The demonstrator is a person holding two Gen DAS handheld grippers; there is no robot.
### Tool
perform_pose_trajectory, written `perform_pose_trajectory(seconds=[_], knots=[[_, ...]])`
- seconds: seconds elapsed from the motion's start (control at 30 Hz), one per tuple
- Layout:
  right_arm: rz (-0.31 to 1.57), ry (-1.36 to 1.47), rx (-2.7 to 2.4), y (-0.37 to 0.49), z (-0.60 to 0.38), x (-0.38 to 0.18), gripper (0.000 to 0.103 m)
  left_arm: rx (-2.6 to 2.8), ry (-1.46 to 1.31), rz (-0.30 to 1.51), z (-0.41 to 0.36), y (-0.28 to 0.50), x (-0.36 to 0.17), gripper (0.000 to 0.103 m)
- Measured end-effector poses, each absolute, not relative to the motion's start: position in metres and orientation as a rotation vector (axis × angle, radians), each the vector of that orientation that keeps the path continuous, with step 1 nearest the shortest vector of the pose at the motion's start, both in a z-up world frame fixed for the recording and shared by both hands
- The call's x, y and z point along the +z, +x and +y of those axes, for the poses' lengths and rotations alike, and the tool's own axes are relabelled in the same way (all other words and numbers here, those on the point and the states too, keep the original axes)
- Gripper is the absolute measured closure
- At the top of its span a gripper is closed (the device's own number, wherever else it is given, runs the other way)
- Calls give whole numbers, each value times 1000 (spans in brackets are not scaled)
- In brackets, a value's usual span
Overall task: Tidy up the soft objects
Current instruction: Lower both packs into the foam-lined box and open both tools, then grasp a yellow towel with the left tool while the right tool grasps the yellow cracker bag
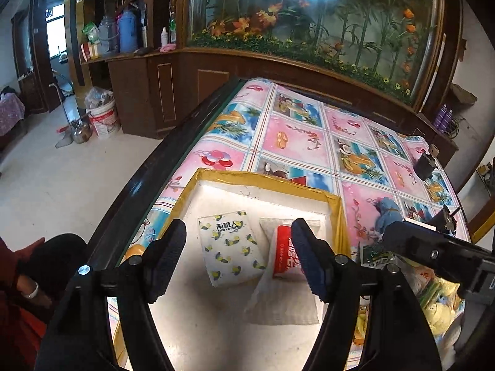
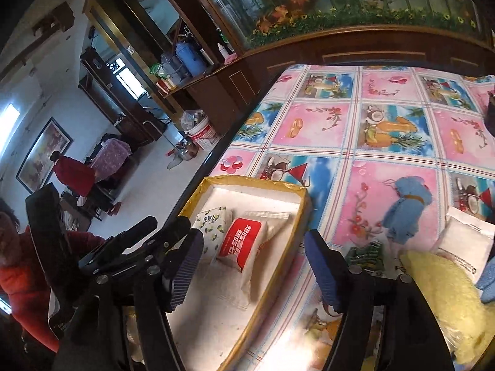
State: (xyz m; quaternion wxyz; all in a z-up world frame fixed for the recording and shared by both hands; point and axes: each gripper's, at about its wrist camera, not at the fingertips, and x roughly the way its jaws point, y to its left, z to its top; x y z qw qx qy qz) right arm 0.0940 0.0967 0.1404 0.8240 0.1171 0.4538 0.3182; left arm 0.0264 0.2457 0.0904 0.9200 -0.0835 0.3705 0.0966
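Because the white foam box (image 1: 335, 213) is where soft things go, two tissue packs already lie inside it: a lemon-print pack (image 1: 230, 247) and a red pack (image 1: 283, 255) (both squishy, crinkly plastic). The left gripper (image 1: 238, 259) hangs over the box, fingers apart, holding nothing. The right gripper (image 2: 253, 269) is spread and empty too, beside the box, near a fluffy yellow towel (image 2: 445, 293) and a blue plush toy (image 2: 405, 210).

A pink-and-blue checked fruit-print cloth (image 1: 297, 142) covers the desk, bearing a yellow-rimmed white box (image 1: 337, 216), lemon-patterned white pack (image 1: 229, 247), red-and-white pack (image 1: 283, 253) and blue toy (image 2: 405, 213).
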Motion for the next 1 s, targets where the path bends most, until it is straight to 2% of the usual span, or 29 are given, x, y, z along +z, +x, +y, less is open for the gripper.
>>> perform_pose_trajectory(seconds=[0.1,0.2,0.3,0.4,0.67,1.0], knots=[[926,238,653,78,74,150,32,201,-92,708,221,7,103,28],[889,232,623,60,49,154,26,197,-11,663,195,-11,114,27],[870,243,595,46,22,154,26,173,32,637,174,-25,122,23],[855,249,560,34,-7,153,26,136,26,635,158,-34,125,22],[832,306,401,14,-110,141,25,55,-30,725,133,-36,113,23],[868,390,257,9,-211,100,24,-109,32,895,63,-22,60,23]])
